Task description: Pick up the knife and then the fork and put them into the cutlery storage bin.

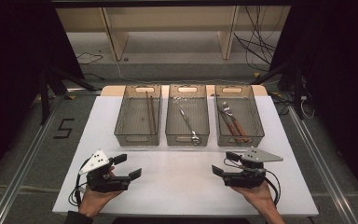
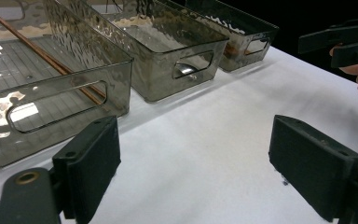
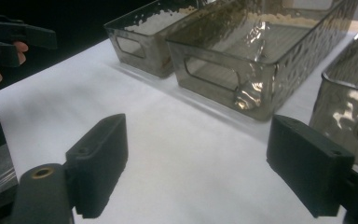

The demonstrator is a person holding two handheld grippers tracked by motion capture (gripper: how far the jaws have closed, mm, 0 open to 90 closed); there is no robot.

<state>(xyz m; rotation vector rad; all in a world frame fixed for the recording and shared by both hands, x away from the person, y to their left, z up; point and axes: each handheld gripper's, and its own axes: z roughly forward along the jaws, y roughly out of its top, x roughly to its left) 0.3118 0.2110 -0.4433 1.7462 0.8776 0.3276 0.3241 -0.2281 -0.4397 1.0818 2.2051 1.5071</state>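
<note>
Gaping wide, right gripper [image 1: 222, 164] holds nothing.

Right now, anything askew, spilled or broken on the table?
Nothing stands out. Three bins sit in a straight row: chopsticks in the left bin, a metal utensil in the middle bin, brown-handled cutlery in the right bin. Both tongs, left and right, hover open, holding nothing.

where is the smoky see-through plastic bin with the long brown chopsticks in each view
High view: the smoky transparent chopstick bin is the leftmost of three, at the table's far side.
Left gripper view: upper left, nearest the camera, chopsticks visible inside.
Right gripper view: upper middle, the farthest bin.
Shared landmark: the middle bin beside it.
</note>
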